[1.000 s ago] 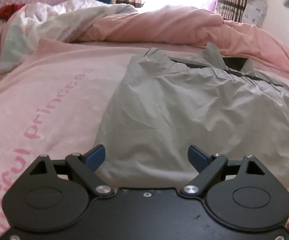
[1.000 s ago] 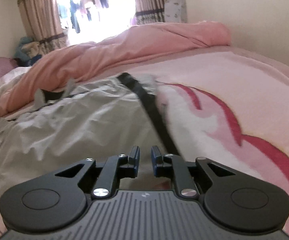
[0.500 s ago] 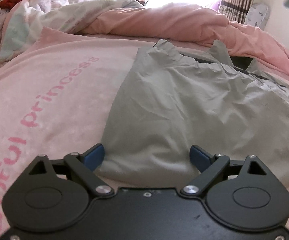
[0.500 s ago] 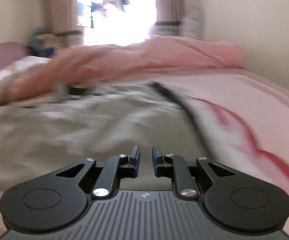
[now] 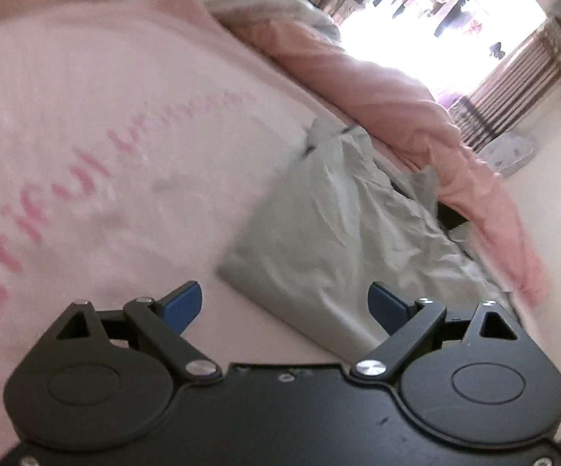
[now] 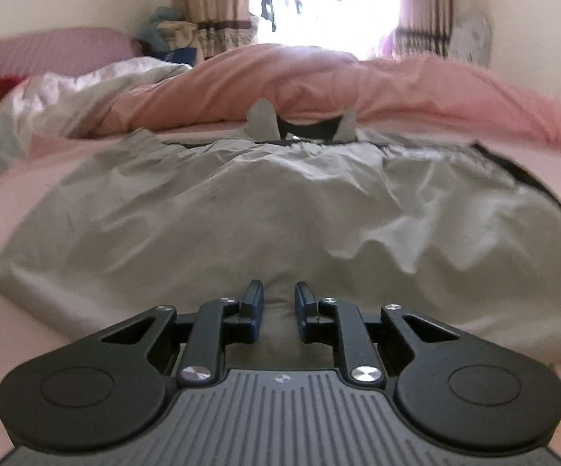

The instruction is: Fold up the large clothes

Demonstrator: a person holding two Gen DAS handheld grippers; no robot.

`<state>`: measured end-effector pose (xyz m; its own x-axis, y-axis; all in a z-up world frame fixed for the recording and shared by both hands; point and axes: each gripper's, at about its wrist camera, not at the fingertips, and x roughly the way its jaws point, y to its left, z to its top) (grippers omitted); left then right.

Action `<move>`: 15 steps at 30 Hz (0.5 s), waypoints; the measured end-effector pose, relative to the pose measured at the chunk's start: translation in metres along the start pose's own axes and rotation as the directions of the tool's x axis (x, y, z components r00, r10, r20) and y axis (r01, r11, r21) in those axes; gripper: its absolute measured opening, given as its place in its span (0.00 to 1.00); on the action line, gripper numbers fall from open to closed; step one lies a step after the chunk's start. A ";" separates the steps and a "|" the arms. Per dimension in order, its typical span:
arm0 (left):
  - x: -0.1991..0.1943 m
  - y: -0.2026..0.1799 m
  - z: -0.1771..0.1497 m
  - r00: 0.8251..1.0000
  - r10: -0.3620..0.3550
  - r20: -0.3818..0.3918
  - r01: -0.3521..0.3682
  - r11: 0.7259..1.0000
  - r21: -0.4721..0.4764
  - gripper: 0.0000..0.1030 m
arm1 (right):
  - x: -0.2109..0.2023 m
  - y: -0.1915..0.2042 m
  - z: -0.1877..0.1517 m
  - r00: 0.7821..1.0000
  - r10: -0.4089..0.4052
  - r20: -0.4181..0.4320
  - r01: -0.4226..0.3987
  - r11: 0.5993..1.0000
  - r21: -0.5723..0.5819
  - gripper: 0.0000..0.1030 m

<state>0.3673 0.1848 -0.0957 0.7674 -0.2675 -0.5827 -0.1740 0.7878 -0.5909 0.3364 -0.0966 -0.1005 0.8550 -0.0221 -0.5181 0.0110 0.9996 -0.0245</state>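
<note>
A grey garment with black trim lies spread and wrinkled on the pink bed blanket; it shows in the left wrist view (image 5: 342, 240) and fills the middle of the right wrist view (image 6: 280, 217). My left gripper (image 5: 284, 303) is open and empty, tilted, just short of the garment's near left corner. My right gripper (image 6: 278, 303) has its jaws nearly closed with a narrow gap, low over the garment's near edge; I see no cloth pinched between the pads.
A pink blanket with pink lettering (image 5: 86, 178) covers the bed. A bunched pink duvet (image 6: 338, 85) and a white quilt (image 6: 66, 101) lie beyond the garment. A bright window with striped curtains (image 6: 218, 11) is at the back.
The left gripper has rolled and swung left, off the garment's edge to its corner. The right gripper has swung left, from the black-trimmed right side to the middle of the near edge.
</note>
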 end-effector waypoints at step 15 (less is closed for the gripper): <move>0.025 -0.006 -0.020 0.983 -0.171 0.071 0.182 0.960 -0.215 0.91 | -0.003 -0.007 0.001 0.999 0.047 0.002 -0.047 0.998 0.050 0.24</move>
<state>0.3752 0.1621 -0.1174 0.8279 -0.3579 -0.4319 -0.1595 0.5880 -0.7930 0.3347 -0.1034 -0.0981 0.8557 0.0245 -0.5169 -0.0028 0.9991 0.0428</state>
